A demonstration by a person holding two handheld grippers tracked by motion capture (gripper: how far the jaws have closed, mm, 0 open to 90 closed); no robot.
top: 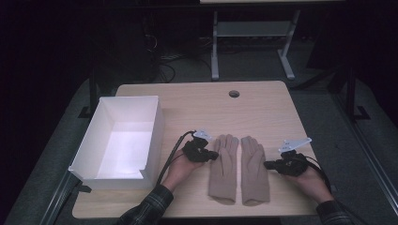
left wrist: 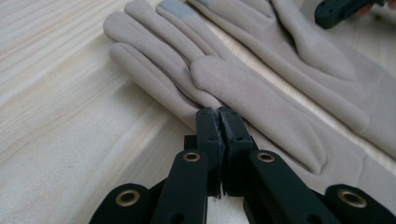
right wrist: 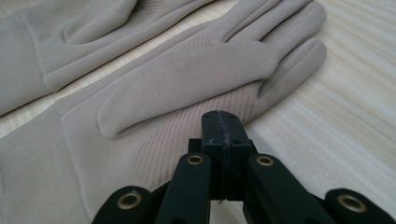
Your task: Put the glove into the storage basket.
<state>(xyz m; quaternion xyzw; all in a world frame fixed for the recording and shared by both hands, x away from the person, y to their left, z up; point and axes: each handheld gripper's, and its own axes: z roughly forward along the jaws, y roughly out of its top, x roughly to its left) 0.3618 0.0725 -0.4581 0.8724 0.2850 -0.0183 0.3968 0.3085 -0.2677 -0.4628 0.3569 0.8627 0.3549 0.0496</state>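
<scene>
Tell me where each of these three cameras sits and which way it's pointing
High view: above the person's side, facing forward and down on the table; both forearms, left gripper, right gripper.
Left gripper view: rides that gripper, looks along shut jaws at the left glove.
Right gripper view: rides that gripper, looks along shut jaws at the right glove.
Shared: both gripper views show both gloves.

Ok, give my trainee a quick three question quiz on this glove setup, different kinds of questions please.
1. True or false: both gloves lie inside the white box.
2. How many gloves are on the table?
3. The left gripper is: A) wide open, B) shut at the edge of the left glove, C) inside the box.

Key: 1 false, they lie flat side by side on the table, left glove and right glove; 2 two; 3 B.
</scene>
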